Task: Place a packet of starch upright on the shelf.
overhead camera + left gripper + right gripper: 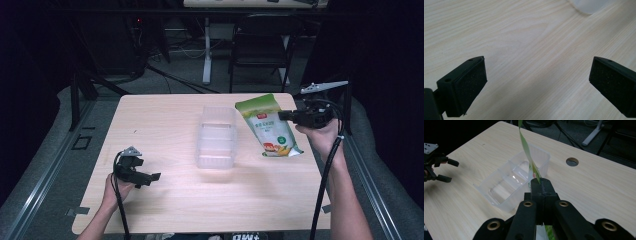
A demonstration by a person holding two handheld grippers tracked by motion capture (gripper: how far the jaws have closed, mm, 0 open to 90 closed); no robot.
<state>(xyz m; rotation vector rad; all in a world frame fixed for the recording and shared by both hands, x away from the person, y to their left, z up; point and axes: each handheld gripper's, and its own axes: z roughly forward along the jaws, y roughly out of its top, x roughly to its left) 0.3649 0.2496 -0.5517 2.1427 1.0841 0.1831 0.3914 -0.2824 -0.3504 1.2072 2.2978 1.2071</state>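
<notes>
Two grippers are seen at a light wooden table (165, 200), with one clear plastic bin (216, 136) set in the middle. The right gripper (286, 115) is clenched on the edge of a green snack pouch (267, 126), which is held up off the table at the right side, just right of the bin and slightly tilted. In the right gripper view the pouch (527, 150) is seen edge-on, pinched between the closed jaws, with the divided bin (514, 182) lying beyond and below it. The left gripper (150, 176) is parked at the near left, jaws spread wide over bare wood with nothing between the pads (471, 86). The likely step is judged to be placement of the pouch into the bin. Risks: only a thin margin of film is gripped, so a slip or rotation in the jaws is possible if the pouch is swung fast. The bin is light and unrestrained, so it may be pushed or tipped if its wall is struck by the pouch's lower edge. The pouch looks about as wide as a compartment, so a snag on a divider is plausible. No bracing of the bin by the left gripper is provided.
</notes>
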